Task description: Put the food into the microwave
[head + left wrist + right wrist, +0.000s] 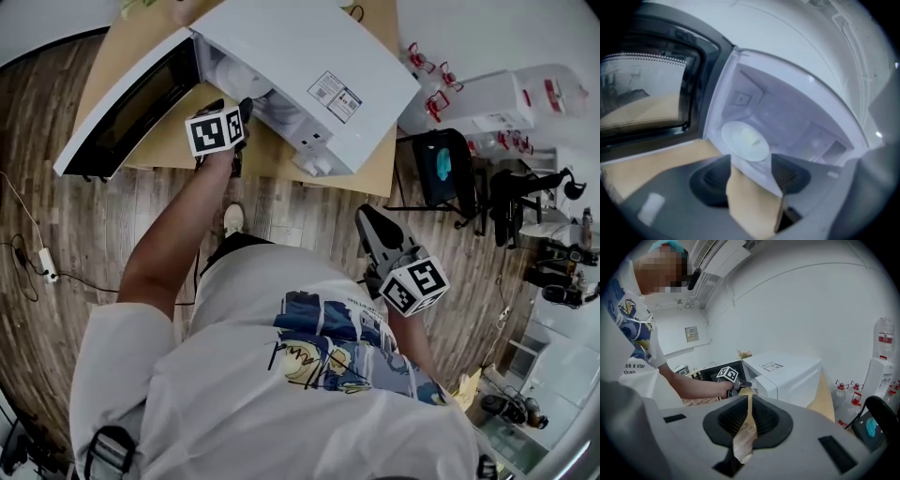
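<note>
Head view first, the other one asked me: was there any writing to read?

Little, I said. The white box-shaped microwave (300,47) carried a printed sticker (335,96) on its top, the print too small to read. The marker cubes bore only black-and-white squares. In the right gripper view the person's white printed T-shirt (635,329) showed "ke a star", with the start of it cut off.

And the food?

On a round white plate (745,140) inside the microwave's cavity. It was a pale lump (751,139), too blurred to name. The dark glass door (127,108) stood swung open to the left.

The grippers?

The left gripper (232,105) sat at the microwave's mouth. In the left gripper view its jaws (751,176) stood wide apart with nothing between them. The right gripper (370,225) hung back by the person's waist, over the wood-plank floor (84,216). Its jaws (749,408) were drawn to a thin slit and held nothing.

Room to move?

The microwave overhung the near edge of the tan wooden table (375,164). Clear red-handled water bottles (427,66) crowded the floor to the right, well apart from both grippers.
</note>
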`<state>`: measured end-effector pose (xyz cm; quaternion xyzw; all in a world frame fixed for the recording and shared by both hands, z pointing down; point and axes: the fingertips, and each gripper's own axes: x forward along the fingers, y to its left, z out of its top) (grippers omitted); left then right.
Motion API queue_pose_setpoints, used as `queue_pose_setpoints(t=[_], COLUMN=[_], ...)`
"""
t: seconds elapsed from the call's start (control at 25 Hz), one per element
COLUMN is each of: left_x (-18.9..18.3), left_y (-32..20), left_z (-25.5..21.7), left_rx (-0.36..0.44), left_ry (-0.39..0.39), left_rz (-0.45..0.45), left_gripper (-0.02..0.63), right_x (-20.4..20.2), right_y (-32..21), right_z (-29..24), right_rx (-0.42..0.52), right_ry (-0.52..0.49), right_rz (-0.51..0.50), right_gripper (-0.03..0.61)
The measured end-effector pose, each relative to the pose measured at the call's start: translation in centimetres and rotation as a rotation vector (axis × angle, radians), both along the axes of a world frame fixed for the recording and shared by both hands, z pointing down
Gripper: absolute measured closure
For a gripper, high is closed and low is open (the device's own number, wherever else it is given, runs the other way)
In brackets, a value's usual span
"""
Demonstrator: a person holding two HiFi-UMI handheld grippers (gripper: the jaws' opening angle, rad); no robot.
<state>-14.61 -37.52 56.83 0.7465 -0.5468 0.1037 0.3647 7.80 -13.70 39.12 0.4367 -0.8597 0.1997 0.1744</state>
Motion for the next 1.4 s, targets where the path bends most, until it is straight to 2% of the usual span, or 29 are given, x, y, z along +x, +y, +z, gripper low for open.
queue_pose_setpoints(t=[0.2,0.4,0.84,1.04,1.2,1.4], left_x=[1.1,2.7,7.6,10.2,12.8,15.2], left_y=[4.2,8.7,19.9,26.5,31.6,35.8], left_z=[-1.6,-3.4,-8.1,-9.1,-9.5,-9.7], left_rx=[0.018,0.045,0.141,0.149,0.135,0.143], left_ry=[0.010,0.023,0.102,0.155,0.185,0.149], left_rz=[-0.010,-0.009,0.093,0.173,0.290,0.417], left_gripper=[0.346,0.381,0.579,0.606,0.606,0.606], right_x=[2.0,4.0,6.2,6.4,6.6,6.7], right_y=[2.3,5.0,10.9,14.4,16.6,18.4], right_z=[-0.2,-0.1,0.5,2.1,2.5,3.1], right_rx=[0.010,0.021,0.053,0.034,0.029,0.026], right_ry=[-0.024,-0.047,-0.104,-0.127,-0.148,-0.156], right_rz=[-0.016,-0.036,-0.097,-0.121,-0.122,-0.123], right_gripper=[0.554,0.557,0.568,0.571,0.571,0.571])
